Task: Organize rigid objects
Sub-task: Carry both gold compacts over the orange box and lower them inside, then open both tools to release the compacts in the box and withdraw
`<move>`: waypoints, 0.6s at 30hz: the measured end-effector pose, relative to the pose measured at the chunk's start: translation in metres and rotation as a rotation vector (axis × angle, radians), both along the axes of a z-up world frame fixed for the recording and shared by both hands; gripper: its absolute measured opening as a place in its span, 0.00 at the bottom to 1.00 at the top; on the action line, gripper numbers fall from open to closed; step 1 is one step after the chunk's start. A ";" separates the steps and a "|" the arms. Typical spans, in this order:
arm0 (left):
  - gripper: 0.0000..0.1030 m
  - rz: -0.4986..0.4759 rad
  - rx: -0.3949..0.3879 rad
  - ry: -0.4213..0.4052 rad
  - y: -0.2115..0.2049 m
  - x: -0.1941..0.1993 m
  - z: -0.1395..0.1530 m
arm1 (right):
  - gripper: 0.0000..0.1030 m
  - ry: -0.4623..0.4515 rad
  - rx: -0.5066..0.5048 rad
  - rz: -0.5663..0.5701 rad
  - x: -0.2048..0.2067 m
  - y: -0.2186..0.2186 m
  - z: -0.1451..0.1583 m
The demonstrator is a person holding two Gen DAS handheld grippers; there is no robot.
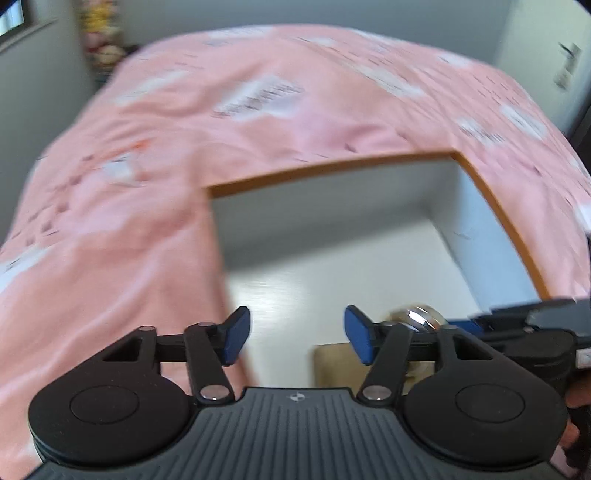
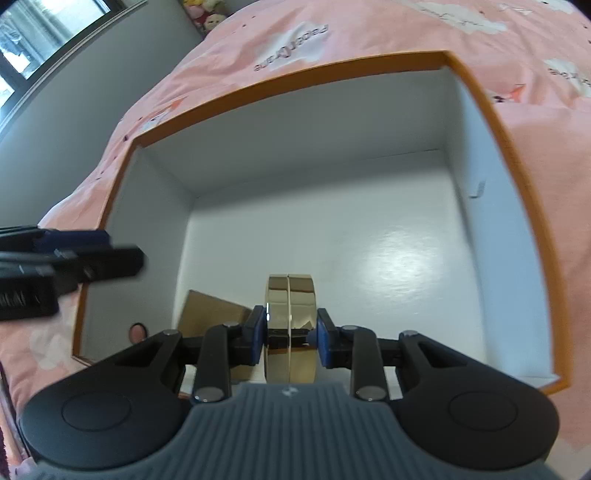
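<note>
Right hand-held gripper (image 2: 290,334) clamped on round tin (image 2: 290,314)

A bed covered in a pink printed sheet (image 2: 388,33) fills the room's middle. Grey walls (image 2: 92,96) surround it. Daylight enters through a dark-framed window (image 2: 40,40) at upper left.
</note>
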State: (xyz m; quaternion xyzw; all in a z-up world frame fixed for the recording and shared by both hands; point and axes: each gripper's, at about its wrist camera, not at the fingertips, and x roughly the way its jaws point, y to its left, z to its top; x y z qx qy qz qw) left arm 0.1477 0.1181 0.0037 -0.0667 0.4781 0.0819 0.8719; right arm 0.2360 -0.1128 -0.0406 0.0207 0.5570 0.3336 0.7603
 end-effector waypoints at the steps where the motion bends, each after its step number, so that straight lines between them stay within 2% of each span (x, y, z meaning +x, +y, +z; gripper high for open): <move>1: 0.57 0.026 -0.008 -0.007 0.006 -0.005 0.000 | 0.27 0.008 0.007 0.008 -0.001 0.004 0.000; 4: 0.53 0.083 -0.080 -0.021 0.019 -0.017 -0.001 | 0.27 0.036 0.018 0.020 -0.003 0.013 -0.004; 7: 0.49 0.134 -0.138 0.002 0.032 -0.029 -0.006 | 0.27 0.070 0.037 0.025 -0.004 0.023 -0.009; 10: 0.49 0.146 -0.154 0.018 0.035 -0.028 -0.016 | 0.27 0.090 0.054 0.044 -0.007 0.033 -0.010; 12: 0.39 0.138 -0.174 0.033 0.033 -0.025 -0.022 | 0.27 0.095 0.057 0.060 -0.010 0.041 -0.010; 14: 0.34 0.130 -0.186 0.041 0.033 -0.026 -0.025 | 0.27 0.096 0.034 0.065 -0.010 0.047 -0.012; 18: 0.29 0.126 -0.205 0.057 0.030 -0.023 -0.029 | 0.27 0.135 0.016 0.060 -0.004 0.046 -0.017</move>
